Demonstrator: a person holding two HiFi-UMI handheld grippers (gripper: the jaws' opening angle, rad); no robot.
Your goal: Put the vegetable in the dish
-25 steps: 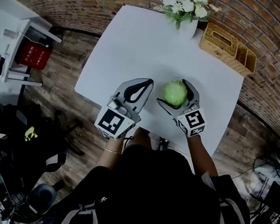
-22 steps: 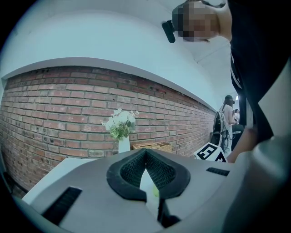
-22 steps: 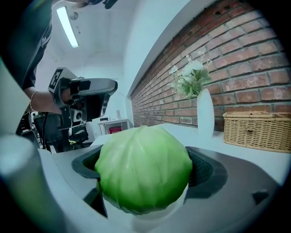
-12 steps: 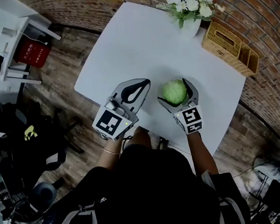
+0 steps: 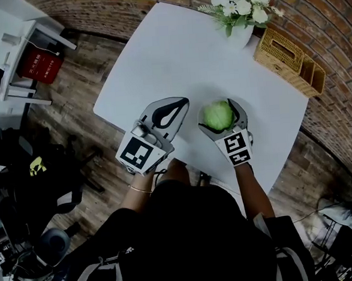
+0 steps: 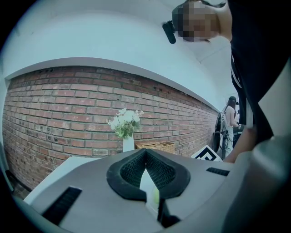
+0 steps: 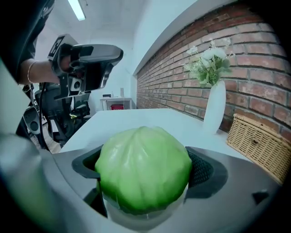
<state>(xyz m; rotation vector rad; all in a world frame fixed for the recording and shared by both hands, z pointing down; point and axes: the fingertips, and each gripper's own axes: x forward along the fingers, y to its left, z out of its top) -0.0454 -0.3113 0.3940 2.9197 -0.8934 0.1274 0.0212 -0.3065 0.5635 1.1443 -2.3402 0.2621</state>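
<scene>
1. The right gripper is clamped on the cabbage. Its own view shows the round green head filling the gap, with a dark pad pressed against each side.
2. The left gripper has its jaw tips together and nothing between them. Behind the tips only a teardrop-shaped gap stays open, and through it a sliver of white counter and a speck of green can be seen.
3. Only the head view shows the two grippers side by side over the near edge of the counter, left beside right and not touching. The cabbage sits between the right gripper's jaws and reaches almost to their tips.
4. No view shows whether the cabbage rests on the counter or is held just above it.
5. The right gripper view alone shows the left gripper from the side, raised at upper left in a hand wearing a thin bracelet.
6. The left gripper view alone shows a person standing far off by the brick wall. It also shows a corner of the right gripper's marker cube at the right.
7. A white vase of flowers and a wicker basket stand at the far edge of the counter, well apart from the cabbage.
</scene>
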